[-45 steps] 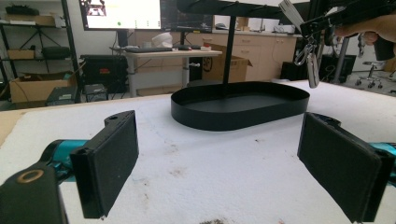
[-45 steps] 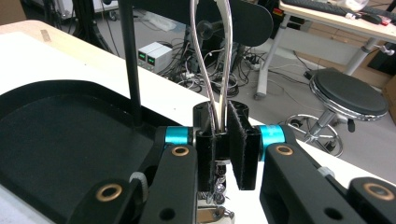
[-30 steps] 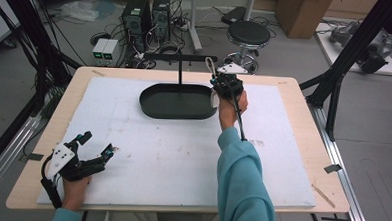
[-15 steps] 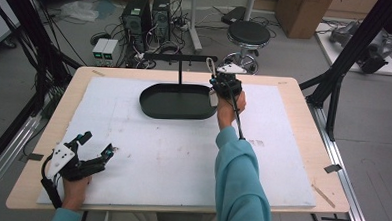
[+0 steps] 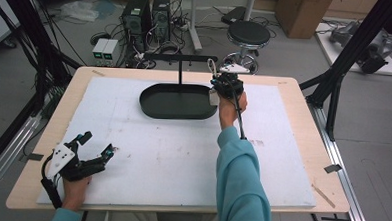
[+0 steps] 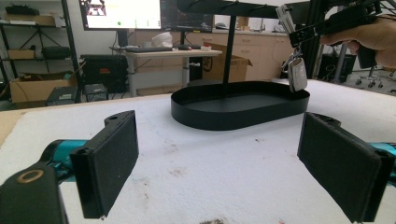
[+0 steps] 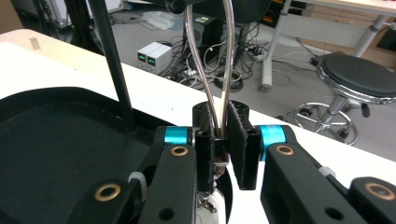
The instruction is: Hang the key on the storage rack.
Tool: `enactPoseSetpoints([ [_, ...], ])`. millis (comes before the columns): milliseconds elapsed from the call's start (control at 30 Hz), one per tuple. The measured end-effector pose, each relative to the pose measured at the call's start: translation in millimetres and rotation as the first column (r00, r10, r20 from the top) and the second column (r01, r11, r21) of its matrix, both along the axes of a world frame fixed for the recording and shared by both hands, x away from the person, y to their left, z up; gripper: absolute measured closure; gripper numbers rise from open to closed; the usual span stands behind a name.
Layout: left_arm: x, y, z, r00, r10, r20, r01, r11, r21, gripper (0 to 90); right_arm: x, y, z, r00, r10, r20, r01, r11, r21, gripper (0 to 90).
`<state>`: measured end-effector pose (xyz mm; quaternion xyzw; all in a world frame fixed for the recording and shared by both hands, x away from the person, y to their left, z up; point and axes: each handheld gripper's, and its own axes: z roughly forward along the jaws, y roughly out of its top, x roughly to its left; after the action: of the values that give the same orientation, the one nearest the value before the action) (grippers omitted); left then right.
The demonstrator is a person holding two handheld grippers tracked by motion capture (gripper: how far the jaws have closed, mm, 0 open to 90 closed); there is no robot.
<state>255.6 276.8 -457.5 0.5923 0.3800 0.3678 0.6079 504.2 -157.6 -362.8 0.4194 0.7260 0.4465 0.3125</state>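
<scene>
A black oval tray lies at the back of the white mat, and a thin post rises from it to a black crossbar. Beside the bar's right end, my right gripper is shut on a shiny wire loop. The loop's top runs up against the bar's end, where it is hidden. A grey key fob dangles below that gripper, over the tray's right rim. My left gripper rests open at the front left with nothing between its pads.
The mat covers most of the wooden table. Behind the table stand a black stool, computer towers and tangled cables on the floor. Black frame struts flank the table on both sides.
</scene>
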Motion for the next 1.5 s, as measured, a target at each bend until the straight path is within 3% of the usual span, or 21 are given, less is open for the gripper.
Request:
enactPoseSetpoints([
  [133, -0.3, 0.0, -0.1, 1.0, 0.001, 0.002, -0.001, 1.0, 0.003, 12.9, 1.3, -3.4, -0.6, 0.9993, 0.032, -0.021, -0.031, 1.0, 0.002, 78.0],
  [267, -0.4, 0.0, -0.1, 1.0, 0.001, 0.002, -0.001, 1.0, 0.004, 12.9, 0.8, -8.0, 2.2, 0.9983, 0.057, -0.016, -0.056, 0.998, 0.006, 67.6],
  [300, -0.3, -0.1, -0.1, 1.0, 0.001, 0.003, -0.001, 1.0, 0.004, 12.9, 0.8, -9.9, 3.0, 0.9972, 0.073, -0.016, -0.072, 0.997, 0.019, 62.2],
  [333, -0.3, -0.1, -0.1, 1.0, 0.001, 0.003, -0.001, 1.0, 0.003, 12.8, -1.0, -13.9, 5.9, 0.9943, 0.104, -0.024, -0.103, 0.994, 0.031, 51.2],
  [367, -0.3, 0.0, -0.1, 1.0, 0.001, 0.003, -0.001, 1.0, 0.004, 12.8, -1.0, -13.9, 5.9, 0.9943, 0.104, -0.024, -0.103, 0.994, 0.031, 51.2],
  [433, -0.4, -0.2, -0.1, 1.0, 0.001, 0.003, -0.001, 1.0, 0.003, 12.8, -7.6, -17.7, 12.4, 0.9917, 0.127, -0.021, -0.126, 0.991, 0.047, 27.4],
  [467, -0.5, -0.2, -0.1, 1.0, 0.001, 0.004, -0.001, 1.0, 0.005, 12.8, -7.6, -17.7, 12.4, 0.9917, 0.127, -0.021, -0.126, 0.991, 0.047, 27.4],
  [500, -0.6, -0.4, -0.2, 1.0, 0.001, 0.006, -0.001, 1.0, 0.006, 12.9, -10.8, -18.6, 14.7, 0.9902, 0.139, -0.019, -0.137, 0.988, 0.067, 15.5],
  [567, -0.7, -0.5, -0.2, 1.0, 0.0, 0.007, -0.001, 1.0, 0.008, 12.9, -19.1, -20.1, 19.2, 0.9906, 0.137, -0.006, -0.136, 0.988, 0.075, 2.2],
  [600, -0.7, -0.5, -0.2, 1.0, 0.001, 0.006, -0.001, 1.0, 0.008, 12.9, -24.3, -21.7, 21.1, 0.9884, 0.152, -0.002, -0.151, 0.986, 0.076, 0.6],
  [733, -1.0, -0.8, -0.3, 1.0, 0.001, 0.01, -0.001, 1.0, 0.008, 12.9, -48.2, -37.4, 26.4, 0.9701, 0.238, 0.046, -0.243, 0.961, 0.136, 0.6],
  [767, -1.0, -0.8, -0.3, 0.9999, 0.001, 0.01, -0.001, 1.0, 0.008, 12.9, -60.6, -48.5, 26.1, 0.9594, 0.275, 0.063, -0.281, 0.947, 0.156, 0.6],
  [833, -1.1, -0.7, -0.3, 0.9999, 0.001, 0.011, -0.001, 1.0, 0.008, 12.9, -73.7, -60.9, 24.2, 0.9482, 0.307, 0.082, -0.317, 0.934, 0.164, 0.6],
  [867, -1.2, -0.8, -0.3, 0.9999, 0.001, 0.012, -0.001, 1.0, 0.008, 12.9, -73.7, -60.9, 24.2, 0.9482, 0.307, 0.082, -0.317, 0.934, 0.164, 0.6],
  [1033, -1.7, -0.9, -0.4, 0.9999, 0.001, 0.015, -0.001, 0.9999, 0.012, 12.8, -111.6, -94.6, 9.6, 0.9209, 0.366, 0.134, -0.385, 0.907, 0.168, 0.6],
  [1067, -2.0, -0.9, -0.4, 0.9998, 0.0, 0.021, -0.001, 0.9999, 0.013, 12.9, -119.4, -100.6, 6.5, 0.9209, 0.371, 0.12, -0.387, 0.906, 0.171, 0.6],
  [1267, -2.5, -1.1, -0.6, 0.9997, 0.001, 0.025, -0.001, 0.9999, 0.014, 12.9, -163.0, -130.4, -16.1, 0.9135, 0.37, 0.169, -0.398, 0.9, 0.178, 0.6],
  [1300, -2.4, -1.0, -0.6, 0.9997, 0.002, 0.025, -0.002, 0.9999, 0.014, 12.8, -172.8, -136.3, -24.4, 0.9152, 0.362, 0.178, -0.391, 0.903, 0.176, 0.6],
  [1367, -2.2, -1.0, -0.6, 0.9998, 0.002, 0.022, -0.002, 0.9999, 0.01, 12.9, -177.7, -140.4, -30.2, 0.9139, 0.357, 0.193, -0.39, 0.906, 0.167, 0.6],
  [1500, -2.3, -1.1, -0.6, 0.9998, 0.002, 0.022, -0.003, 1.0, 0.01, 12.9, -192.4, -150.8, -50.8, 0.9193, 0.323, 0.224, -0.365, 0.914, 0.179, 0.6],
])
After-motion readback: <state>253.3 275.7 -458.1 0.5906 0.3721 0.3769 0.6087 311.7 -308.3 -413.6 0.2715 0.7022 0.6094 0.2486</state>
